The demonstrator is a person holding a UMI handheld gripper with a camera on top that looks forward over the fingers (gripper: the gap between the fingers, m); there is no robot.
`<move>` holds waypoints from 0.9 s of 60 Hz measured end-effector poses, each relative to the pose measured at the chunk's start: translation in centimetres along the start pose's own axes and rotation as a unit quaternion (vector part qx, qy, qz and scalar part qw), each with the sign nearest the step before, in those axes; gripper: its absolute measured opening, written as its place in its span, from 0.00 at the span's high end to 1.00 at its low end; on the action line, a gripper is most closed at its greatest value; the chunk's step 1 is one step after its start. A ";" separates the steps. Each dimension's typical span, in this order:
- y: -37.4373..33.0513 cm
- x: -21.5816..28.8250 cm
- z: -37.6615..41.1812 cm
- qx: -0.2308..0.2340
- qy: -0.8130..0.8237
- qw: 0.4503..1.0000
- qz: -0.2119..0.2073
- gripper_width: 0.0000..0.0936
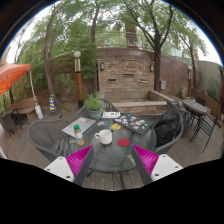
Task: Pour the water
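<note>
Tool (102, 160) wide, holding nothing — line up on the bottle (79, 133) across the bench (120, 158), approach level.

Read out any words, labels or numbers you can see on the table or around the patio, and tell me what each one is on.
No text is readable.
Papers or cards on the round table: any print is too small to read.
Dark tray: markings are blurred.
White cup: no lettering visible.
The gripper is open above the table, holding nothing.
</note>
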State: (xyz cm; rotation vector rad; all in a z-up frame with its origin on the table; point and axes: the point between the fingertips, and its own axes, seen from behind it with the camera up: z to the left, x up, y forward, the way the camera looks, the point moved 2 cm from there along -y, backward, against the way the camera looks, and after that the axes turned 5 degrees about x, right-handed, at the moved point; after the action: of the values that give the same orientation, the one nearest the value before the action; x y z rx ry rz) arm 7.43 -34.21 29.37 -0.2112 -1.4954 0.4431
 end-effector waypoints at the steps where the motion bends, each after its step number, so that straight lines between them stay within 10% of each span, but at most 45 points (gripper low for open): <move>1: 0.0 0.0 0.0 0.000 -0.001 1.000 0.001 0.11; 25: 3.7 0.8 5.5 0.021 -0.012 1.000 -0.012 0.10; 54: 32.0 -4.2 20.4 0.131 -0.022 0.990 -0.047 0.11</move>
State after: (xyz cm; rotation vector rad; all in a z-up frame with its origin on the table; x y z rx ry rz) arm -17.67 -9.81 14.25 0.0776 -1.4668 0.5652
